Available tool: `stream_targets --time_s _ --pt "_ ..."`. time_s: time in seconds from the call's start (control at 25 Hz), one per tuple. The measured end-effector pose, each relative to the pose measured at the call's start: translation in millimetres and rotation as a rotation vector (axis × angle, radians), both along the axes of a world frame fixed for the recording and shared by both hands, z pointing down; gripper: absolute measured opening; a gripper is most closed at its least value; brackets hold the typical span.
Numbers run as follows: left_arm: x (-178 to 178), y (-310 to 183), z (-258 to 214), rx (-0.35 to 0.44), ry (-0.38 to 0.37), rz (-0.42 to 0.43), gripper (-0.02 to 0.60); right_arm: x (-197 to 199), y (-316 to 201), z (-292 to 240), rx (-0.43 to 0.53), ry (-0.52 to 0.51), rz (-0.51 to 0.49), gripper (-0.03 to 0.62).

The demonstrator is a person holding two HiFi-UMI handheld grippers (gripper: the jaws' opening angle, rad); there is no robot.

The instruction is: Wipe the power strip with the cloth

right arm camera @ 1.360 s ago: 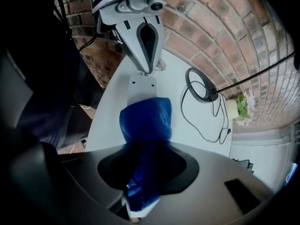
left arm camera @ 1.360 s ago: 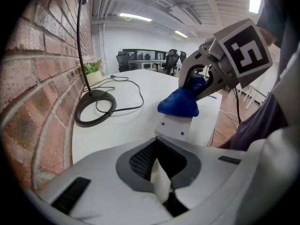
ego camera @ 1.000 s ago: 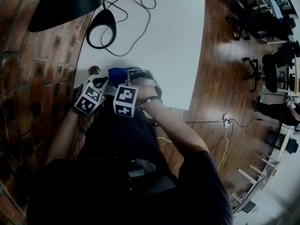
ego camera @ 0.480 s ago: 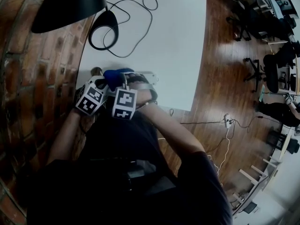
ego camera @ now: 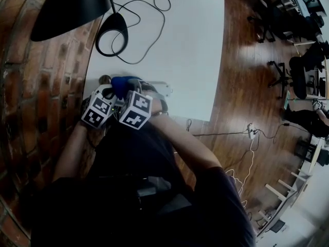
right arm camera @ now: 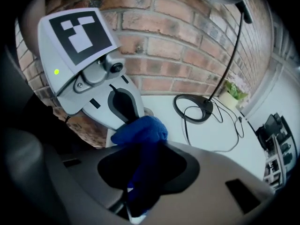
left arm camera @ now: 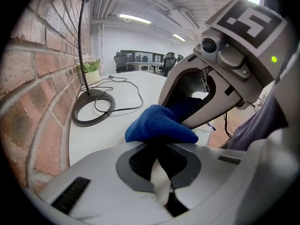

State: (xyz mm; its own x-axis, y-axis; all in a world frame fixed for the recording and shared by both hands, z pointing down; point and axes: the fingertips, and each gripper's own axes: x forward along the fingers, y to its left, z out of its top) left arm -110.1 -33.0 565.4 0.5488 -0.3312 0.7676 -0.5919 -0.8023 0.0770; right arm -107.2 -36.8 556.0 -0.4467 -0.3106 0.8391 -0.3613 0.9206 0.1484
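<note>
Head view: both tongs sit close together at the near left corner of the white worktop (ego camera: 190,45), hard by the brick wall (ego camera: 36,86). Right tongs (right arm camera: 140,154): clamped on the blue cloth (right arm camera: 140,128); the fabric runs down between the dark pads and a rounded bunch of it stands out past the tips. Left tongs (left arm camera: 157,153): pads drawn together, no real gap. A thin white sliver shows in the slit between them; cannot tell what it is. Left gripper view: the cloth (left arm camera: 159,125) lies just beyond the left tips, with the right tongs (left arm camera: 187,121) coming in from the upper right and gripping it. Right gripper view: the left tongs (right arm camera: 123,108) angle down along the wall (right arm camera: 178,46), their tips just beside the cloth bunch; contact between the two not resolvable. Power strip (ego camera: 162,89): white, flat on the worktop, only its right end visible from above, poking out past the right tongs (ego camera: 131,88); the rest is covered by the tongs and the cloth (ego camera: 121,82), and whether the cloth presses on it cannot be seen. Further back on the worktop, well apart from the tongs: the black ring base of a lamp (ego camera: 117,23), its dark shade (ego camera: 67,6) overhanging the wall side. Wooden floor (ego camera: 241,86) to the right of the worktop.
</note>
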Motion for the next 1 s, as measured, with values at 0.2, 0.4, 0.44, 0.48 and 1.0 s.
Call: stream_targets --time_s 0.2,0.4,0.44,0.48,1.0 --pt "-4 1 0 -0.024 0.039 -0.013 0.009 2 0 -2 0.035 -0.044 -0.007 0.112" --pt "-4 2 2 -0.015 0.038 -0.027 0.009 -1 0 -5 0.034 -0.040 0.007 0.110" --pt "-5 2 3 -0.021 0.036 -0.028 0.009 -3 0 -6 0.036 -0.038 -0.001 0.110" --pt "-5 3 3 -0.029 0.034 -0.029 0.009 -5 0 -5 0.039 -0.036 -0.008 0.110" --pt "-4 4 5 -0.022 -0.032 0.004 0.009 -12 -3 -2 0.031 -0.036 -0.004 0.118"
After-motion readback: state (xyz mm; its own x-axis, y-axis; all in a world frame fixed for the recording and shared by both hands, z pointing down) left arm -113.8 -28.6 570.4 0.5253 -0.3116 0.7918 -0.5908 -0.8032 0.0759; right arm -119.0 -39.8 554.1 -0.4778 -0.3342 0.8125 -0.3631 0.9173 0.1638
